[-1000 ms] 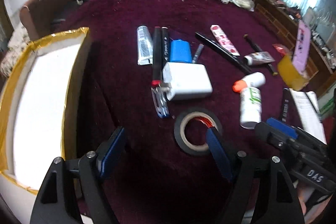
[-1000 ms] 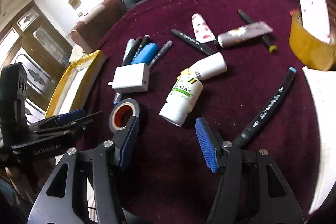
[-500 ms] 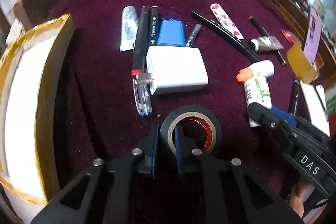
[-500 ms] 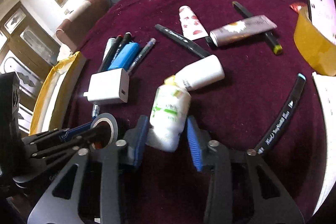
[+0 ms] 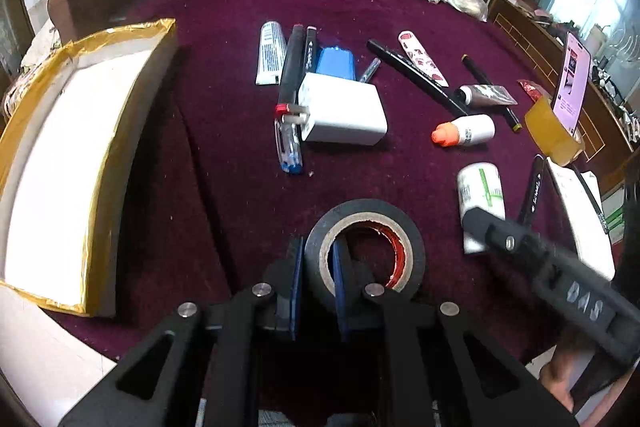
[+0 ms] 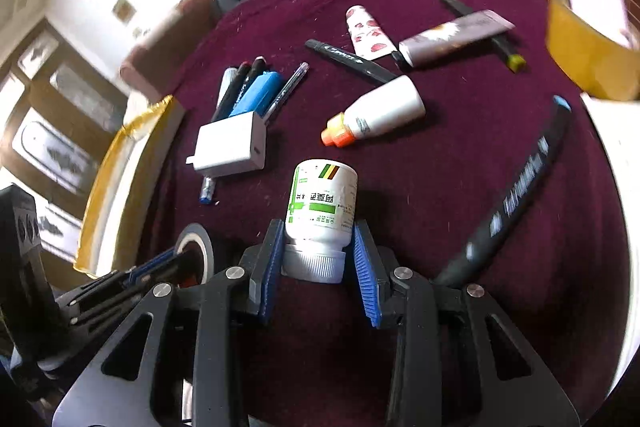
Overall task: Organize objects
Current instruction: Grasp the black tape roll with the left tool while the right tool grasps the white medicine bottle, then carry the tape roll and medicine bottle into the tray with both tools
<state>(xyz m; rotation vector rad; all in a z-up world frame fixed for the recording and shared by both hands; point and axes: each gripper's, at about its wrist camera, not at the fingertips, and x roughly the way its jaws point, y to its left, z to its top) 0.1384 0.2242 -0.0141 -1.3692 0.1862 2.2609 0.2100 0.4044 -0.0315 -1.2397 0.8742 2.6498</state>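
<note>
A black tape roll (image 5: pixel 372 215) with a red inner lining sits near the front of the maroon tablecloth (image 5: pixel 224 163). My left gripper (image 5: pixel 318 255) is shut on its left wall, one pad outside and one inside the ring. In the right wrist view my right gripper (image 6: pixel 318 231) is shut on a white medicine bottle (image 6: pixel 322 199) with a green label, gripping it just above the ribbed cap. That bottle (image 5: pixel 480 195) also shows in the left wrist view, behind a black finger of the right gripper (image 5: pixel 516 239). The left gripper (image 6: pixel 152 267) and tape roll (image 6: pixel 196 247) appear at the lower left.
A white box edged in yellow tape (image 5: pixel 72 155) lies on the left. A white charger (image 5: pixel 340 111), pens, a blue block (image 5: pixel 336 63), tubes and an orange-capped glue bottle (image 5: pixel 464 135) are scattered mid-table. At the right are a black marker (image 6: pixel 520 187) and a yellow tape roll (image 5: pixel 556 135).
Both grippers went from wide open to closed. The left one closed on the tape roll's wall, the right one on the white bottle, which now stands apart from the glue bottle.
</note>
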